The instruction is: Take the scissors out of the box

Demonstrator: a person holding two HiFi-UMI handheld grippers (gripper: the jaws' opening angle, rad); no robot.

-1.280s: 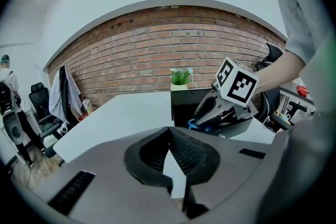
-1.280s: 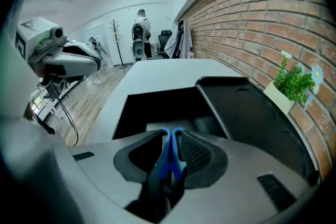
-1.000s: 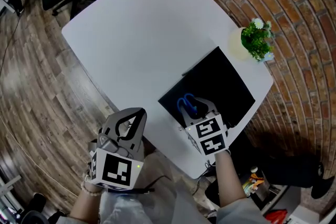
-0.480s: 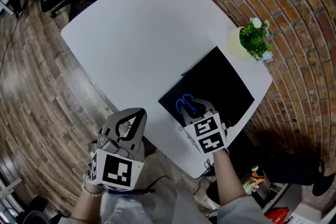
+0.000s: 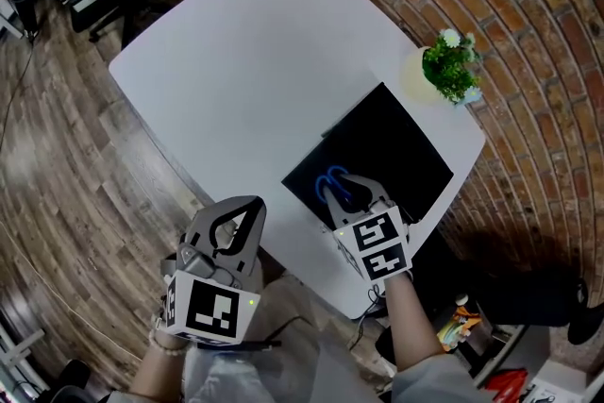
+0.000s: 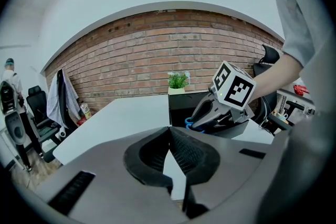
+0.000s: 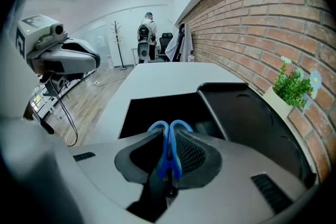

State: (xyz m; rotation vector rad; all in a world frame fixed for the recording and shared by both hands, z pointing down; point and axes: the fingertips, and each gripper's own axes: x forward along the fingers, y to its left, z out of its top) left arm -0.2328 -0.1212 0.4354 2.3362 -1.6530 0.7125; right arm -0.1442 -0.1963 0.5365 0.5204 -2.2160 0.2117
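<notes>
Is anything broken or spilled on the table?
Nothing stands out. The right tongs grip the blue-handled scissors at the open black box, and the small potted green plant stands upright on the white table.

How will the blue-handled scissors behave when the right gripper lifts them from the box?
Probably stiff and light: the scissors look slim, with plastic-looking handles. The right gripper pinches both handle loops together, so the blades will likely keep shut. The smooth handles may slip or pivot; the blades are out of sight.
</notes>
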